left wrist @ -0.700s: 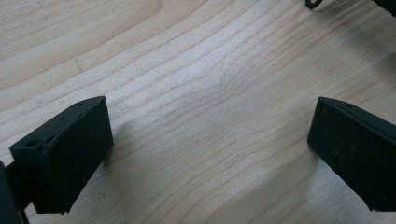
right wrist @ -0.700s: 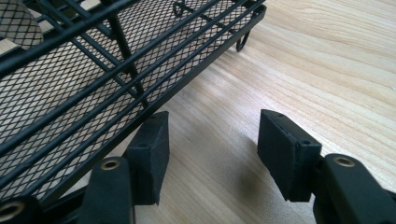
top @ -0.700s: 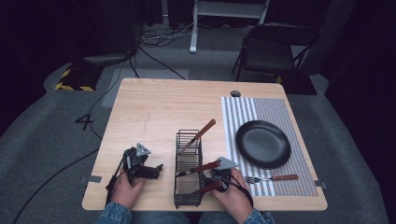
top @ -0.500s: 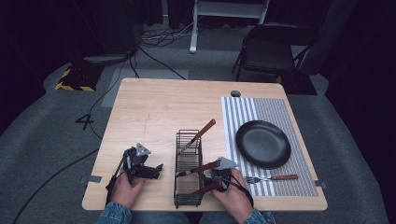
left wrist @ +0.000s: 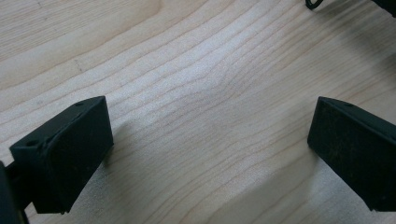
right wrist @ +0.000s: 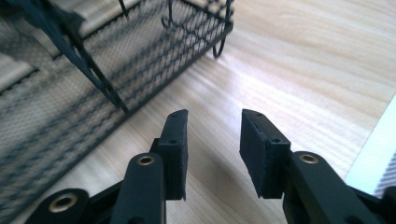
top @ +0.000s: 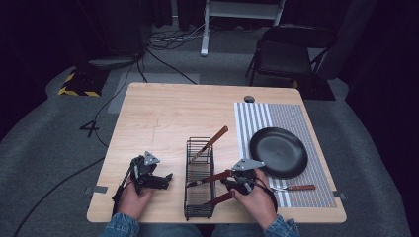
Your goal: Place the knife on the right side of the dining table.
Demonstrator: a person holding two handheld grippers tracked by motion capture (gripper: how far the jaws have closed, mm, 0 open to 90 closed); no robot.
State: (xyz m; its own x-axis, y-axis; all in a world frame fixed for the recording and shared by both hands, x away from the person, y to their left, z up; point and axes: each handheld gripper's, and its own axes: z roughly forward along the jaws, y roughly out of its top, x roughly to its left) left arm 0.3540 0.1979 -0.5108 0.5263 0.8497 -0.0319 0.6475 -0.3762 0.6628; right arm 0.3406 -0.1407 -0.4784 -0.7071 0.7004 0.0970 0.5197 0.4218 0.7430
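Nothing moved; R hand-held gripper (right wrist: 212,149) beside basket (right wrist: 140,70)

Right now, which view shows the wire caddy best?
High view: the whole wire caddy stands on the table, cutlery in it. The right gripper view catches a blurred mesh side and foot; the left gripper view only a dark scrap at its top edge.

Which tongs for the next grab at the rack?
Right. The right tongs are open, empty and pointed at the rack just ahead; the left tongs, also open, face bare table.
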